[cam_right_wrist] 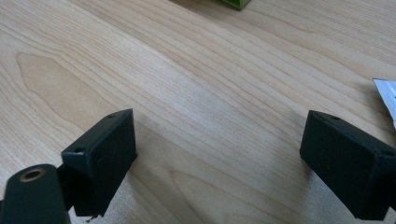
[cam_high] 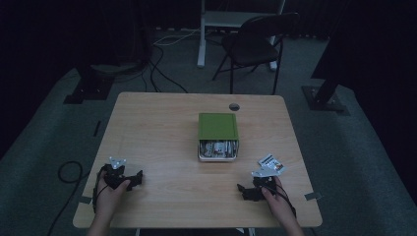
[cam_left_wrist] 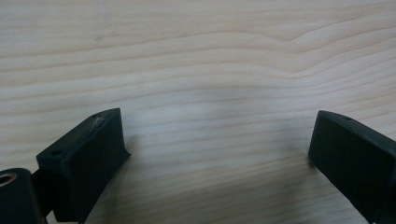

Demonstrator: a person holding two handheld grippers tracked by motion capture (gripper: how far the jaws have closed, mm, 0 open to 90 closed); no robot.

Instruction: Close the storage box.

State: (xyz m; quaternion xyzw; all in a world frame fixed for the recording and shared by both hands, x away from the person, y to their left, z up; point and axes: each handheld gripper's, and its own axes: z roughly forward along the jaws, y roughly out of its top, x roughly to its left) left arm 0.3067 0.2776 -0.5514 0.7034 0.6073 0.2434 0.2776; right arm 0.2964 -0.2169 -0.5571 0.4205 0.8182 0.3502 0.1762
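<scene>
A green-lidded box [cam_high: 218, 126] sits mid-table, its white front side showing several small packets [cam_high: 217, 148] inside. A small white packet [cam_high: 271, 162] lies flat on the wood to the right of it. My left gripper [cam_high: 138, 177] rests near the front left of the table, held by a hand, jaws wide apart over bare wood [cam_left_wrist: 219, 116]. My right gripper [cam_high: 241, 190] rests near the front right, just below the loose packet, jaws also wide apart with nothing between them [cam_right_wrist: 219, 135]. The packet's white corner [cam_right_wrist: 387, 95] shows at the right edge of the right gripper view.
The wooden table [cam_high: 162, 128] has a cable hole [cam_high: 234, 106] near its far edge. Behind it stand a black folding chair [cam_high: 253, 46] and a white desk leg [cam_high: 201, 34]. Cables lie on the grey carpet at left [cam_high: 69, 172].
</scene>
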